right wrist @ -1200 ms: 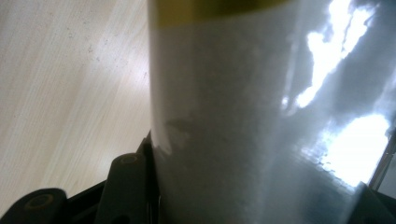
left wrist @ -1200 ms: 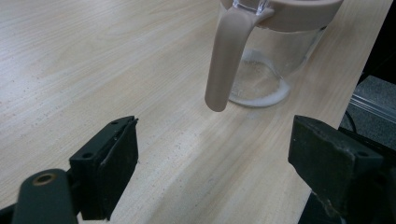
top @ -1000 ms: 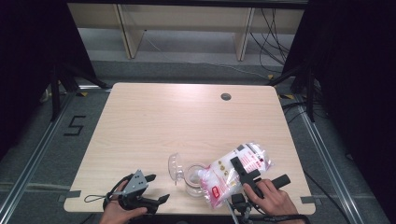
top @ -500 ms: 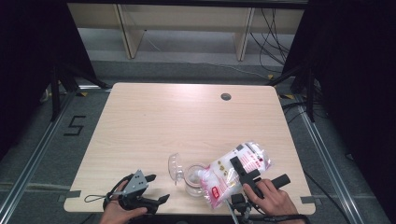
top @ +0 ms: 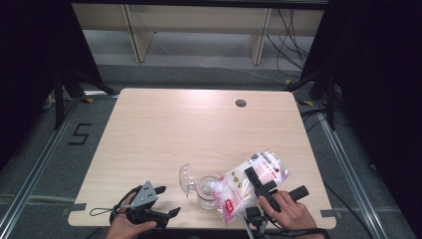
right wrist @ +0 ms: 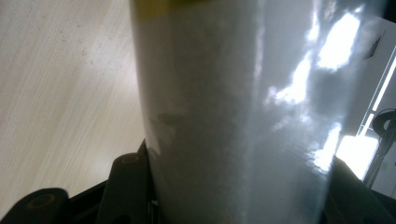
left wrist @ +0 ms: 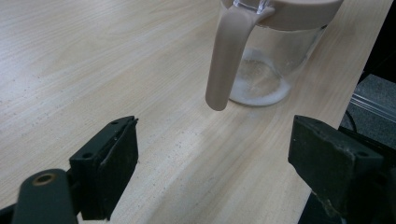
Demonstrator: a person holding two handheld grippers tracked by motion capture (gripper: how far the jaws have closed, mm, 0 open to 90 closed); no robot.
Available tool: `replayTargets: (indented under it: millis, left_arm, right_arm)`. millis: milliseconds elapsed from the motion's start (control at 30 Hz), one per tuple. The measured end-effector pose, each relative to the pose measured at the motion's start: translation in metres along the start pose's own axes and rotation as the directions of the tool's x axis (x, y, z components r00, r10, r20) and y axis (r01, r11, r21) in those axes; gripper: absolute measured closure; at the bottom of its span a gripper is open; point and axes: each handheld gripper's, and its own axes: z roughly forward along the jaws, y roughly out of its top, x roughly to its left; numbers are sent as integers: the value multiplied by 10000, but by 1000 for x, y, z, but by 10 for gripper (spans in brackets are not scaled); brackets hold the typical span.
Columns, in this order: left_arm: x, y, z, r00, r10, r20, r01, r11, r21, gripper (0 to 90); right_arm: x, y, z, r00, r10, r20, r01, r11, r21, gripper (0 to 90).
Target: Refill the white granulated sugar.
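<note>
A clear glass jar (top: 205,193) stands near the table's front edge, its lid (top: 186,178) swung open to the left. In the left gripper view the jar (left wrist: 268,70) has a beige rim and a beige hanging clasp (left wrist: 225,60). My left gripper (top: 168,200) is open to the jar's left, and nothing is between its wide-set jaws (left wrist: 215,154). My right gripper (top: 257,182) is shut on a clear plastic bag (top: 249,181) of white fluffy filling with red print. The bag (right wrist: 233,116) slopes down leftward, its lower end against the jar's mouth.
The light wood table (top: 199,129) has a round cable hole (top: 241,103) at the back right. A floor marking "5" (top: 79,133) lies to the left. Shelving legs and cables stand behind the table.
</note>
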Motion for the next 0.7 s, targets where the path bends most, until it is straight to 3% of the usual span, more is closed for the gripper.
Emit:
replayTargets:
  millis: [367,433,467,600,700]
  left_arm:
    - [1,0,1,10000,-13,86,13,10000,-61,158]
    - [1,-1,1,10000,49,20,-49,10000,-82,158]
    - [1,0,1,10000,23,80,-22,10000,-61,158]
    - [0,0,1,10000,1,64,-1,10000,4,159]
    - [0,0,1,10000,-2,66,2,10000,8,158]
  right_arm:
    - [1,-1,1,10000,-12,1,12,10000,-72,534]
    - [2,0,0,9998,175,-55,-175,9998,40,534]
    - [1,0,1,10000,-18,-54,18,10000,-34,534]
    - [1,0,1,9999,103,-66,-103,9999,-23,534]
    - [-1,1,1,9998,-213,43,214,9996,-156,535]
